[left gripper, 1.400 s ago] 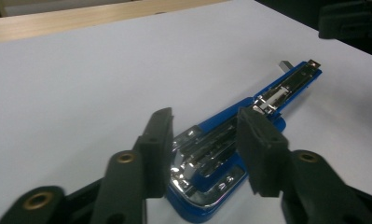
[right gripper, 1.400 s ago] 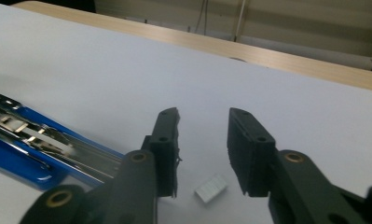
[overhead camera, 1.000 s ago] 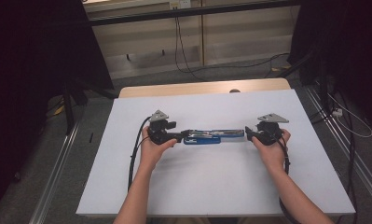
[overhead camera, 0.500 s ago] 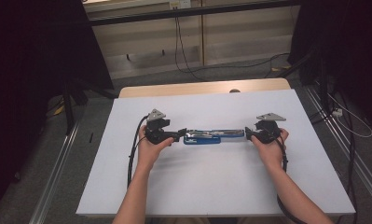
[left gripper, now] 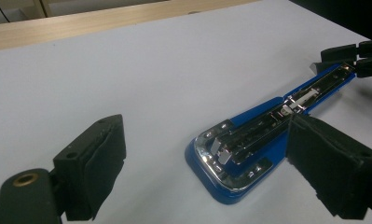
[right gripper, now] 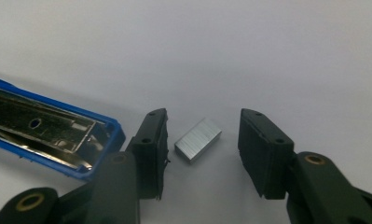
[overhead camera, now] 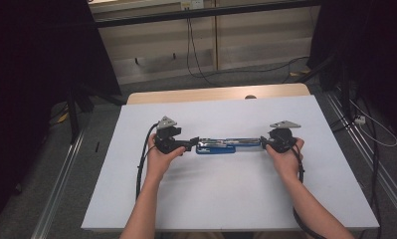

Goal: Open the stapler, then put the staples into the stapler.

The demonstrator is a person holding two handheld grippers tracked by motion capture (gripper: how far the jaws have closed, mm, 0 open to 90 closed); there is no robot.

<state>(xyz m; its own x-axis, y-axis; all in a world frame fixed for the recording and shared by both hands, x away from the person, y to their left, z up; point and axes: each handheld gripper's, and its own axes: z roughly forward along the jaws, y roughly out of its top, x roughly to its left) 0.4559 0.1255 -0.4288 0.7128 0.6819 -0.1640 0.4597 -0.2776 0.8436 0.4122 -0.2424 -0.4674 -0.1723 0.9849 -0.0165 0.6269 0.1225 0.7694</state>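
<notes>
A blue stapler [overhead camera: 228, 145] lies opened out flat on the white table [overhead camera: 236, 199], its chrome magazine [left gripper: 249, 140] facing up. My left gripper [overhead camera: 195, 143] is at its left end, and its jaws have just been opening. In the left gripper view it [left gripper: 207, 140] stands open, with the stapler's rounded end between the pads and untouched. My right gripper [overhead camera: 263, 143] is at the stapler's right end [right gripper: 48, 128]. Its jaws [right gripper: 203, 121] have just been closing around a small silver block of staples [right gripper: 197, 139] on the table. Gaps remain on both sides of the block.
A wooden strip [overhead camera: 216, 93] runs along the table's far edge. Metal rails [overhead camera: 61, 174] flank the table, and cables [overhead camera: 380, 134] lie on the floor to the right. A black cable [overhead camera: 141, 164] trails from my left gripper across the table.
</notes>
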